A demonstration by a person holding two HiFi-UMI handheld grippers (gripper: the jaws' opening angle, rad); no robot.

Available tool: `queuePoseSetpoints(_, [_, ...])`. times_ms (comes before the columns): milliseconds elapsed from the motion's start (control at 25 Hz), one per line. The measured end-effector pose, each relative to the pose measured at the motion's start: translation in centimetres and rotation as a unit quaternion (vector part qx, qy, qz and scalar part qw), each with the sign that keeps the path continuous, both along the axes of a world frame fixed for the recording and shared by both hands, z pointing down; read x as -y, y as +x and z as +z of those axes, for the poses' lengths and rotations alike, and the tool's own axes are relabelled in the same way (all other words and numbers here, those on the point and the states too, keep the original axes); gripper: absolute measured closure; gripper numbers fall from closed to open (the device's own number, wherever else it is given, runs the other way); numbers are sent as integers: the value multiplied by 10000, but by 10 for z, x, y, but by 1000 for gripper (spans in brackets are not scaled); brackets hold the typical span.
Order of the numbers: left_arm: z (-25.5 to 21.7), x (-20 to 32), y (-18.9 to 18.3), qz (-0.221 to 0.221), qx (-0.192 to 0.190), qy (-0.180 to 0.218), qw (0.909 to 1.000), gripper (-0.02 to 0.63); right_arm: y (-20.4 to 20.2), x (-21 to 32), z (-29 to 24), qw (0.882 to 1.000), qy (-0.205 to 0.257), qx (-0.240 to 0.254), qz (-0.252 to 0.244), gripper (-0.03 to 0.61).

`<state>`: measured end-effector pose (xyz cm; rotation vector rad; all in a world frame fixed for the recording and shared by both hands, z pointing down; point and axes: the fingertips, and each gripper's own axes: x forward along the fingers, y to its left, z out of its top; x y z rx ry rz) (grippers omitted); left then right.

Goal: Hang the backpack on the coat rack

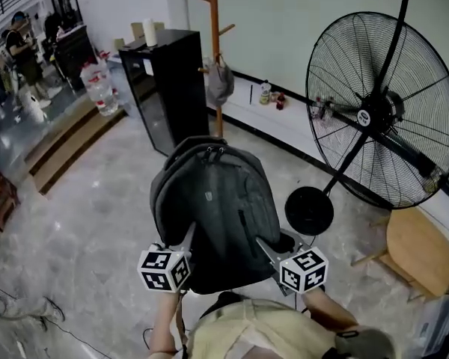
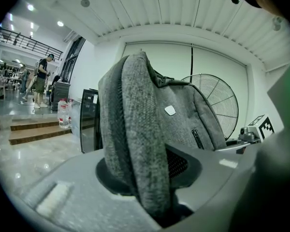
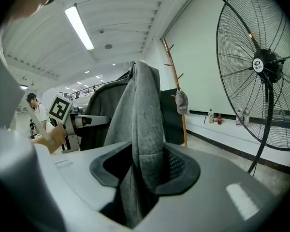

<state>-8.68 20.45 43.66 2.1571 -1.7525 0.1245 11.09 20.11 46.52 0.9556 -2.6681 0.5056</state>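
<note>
A grey backpack (image 1: pixel 213 208) hangs in the air between both grippers, front pocket facing up toward the head camera. My left gripper (image 1: pixel 187 239) is shut on the backpack's left edge, where thick grey fabric (image 2: pixel 135 144) fills the gap between its jaws. My right gripper (image 1: pixel 263 247) is shut on the right edge, with a fold of grey fabric (image 3: pixel 146 129) pinched between its jaws. The wooden coat rack (image 1: pixel 215 43) stands ahead against the pale wall, with a grey cap (image 1: pixel 220 82) hanging on it. The rack also shows in the right gripper view as a wooden coat rack (image 3: pixel 175 88).
A black cabinet (image 1: pixel 165 88) stands just left of the rack. A large black standing fan (image 1: pixel 382 111) with its round base (image 1: pixel 309 210) is at the right. A wooden stool (image 1: pixel 415 249) sits lower right. Steps (image 1: pixel 67 144) and people (image 1: pixel 22 51) are far left.
</note>
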Motion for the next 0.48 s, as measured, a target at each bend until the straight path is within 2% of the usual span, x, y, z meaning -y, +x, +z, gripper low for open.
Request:
queuePoseSetpoints(320, [-4,39,-45,66,-76,124,9999,480,-43,41,-6,9999,55,83,89,420])
queuePoseSetpoints(480, [-7,59,-62,168,57,150,9997,482,-61,56,-4,9996,39,194,186,420])
